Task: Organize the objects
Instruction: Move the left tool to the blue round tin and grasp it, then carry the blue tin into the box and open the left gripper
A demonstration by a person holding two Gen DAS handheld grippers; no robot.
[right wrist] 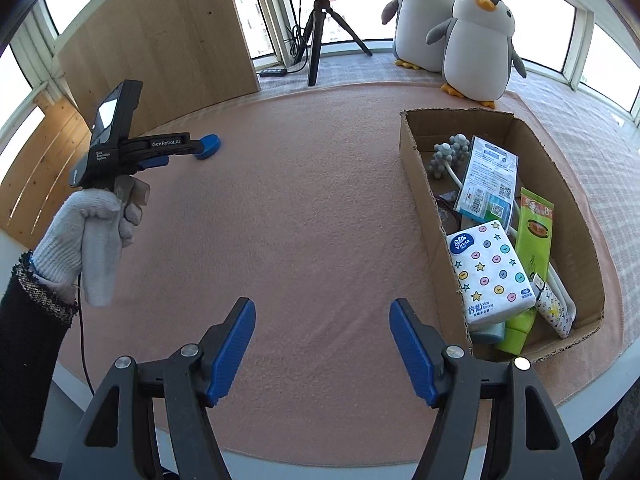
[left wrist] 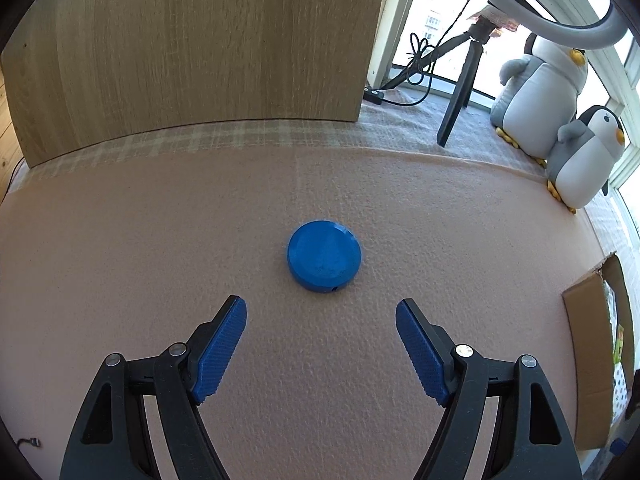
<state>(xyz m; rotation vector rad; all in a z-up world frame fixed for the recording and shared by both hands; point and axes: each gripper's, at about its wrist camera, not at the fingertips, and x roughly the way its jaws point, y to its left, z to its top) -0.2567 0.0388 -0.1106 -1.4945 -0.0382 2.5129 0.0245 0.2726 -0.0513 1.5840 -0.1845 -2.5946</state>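
Where the right gripper point(right wrist: 322, 320) hangs over the near edge of the pink felt mat point(right wrist: 304, 208), its blue-padded fingers are spread wide with nothing between them. Just to its right sits a cardboard box point(right wrist: 416, 160), already holding a tissue pack point(right wrist: 490, 274) printed "Vinda" with stars and buttons, a green packet point(right wrist: 534, 236), a blue-and-white carded package point(right wrist: 490, 176) whose small print cannot be read, and a grey knobbly toy point(right wrist: 450, 152). To the left, a hand in a white knit glove point(right wrist: 90, 226) grips the left gripper point(left wrist: 320, 320), whose arm reads "GenRobot.AI"; its body carries a small label, too small to make out fully. Its fingers are likewise spread and empty, with the blue round disc point(left wrist: 324, 255) lying flat on the mat just ahead of the tips, untouched. Farther back stand a wooden panel point(left wrist: 200, 48), a black tripod point(right wrist: 320, 28) with cables and two plush penguins point(right wrist: 476, 44) by the windows.
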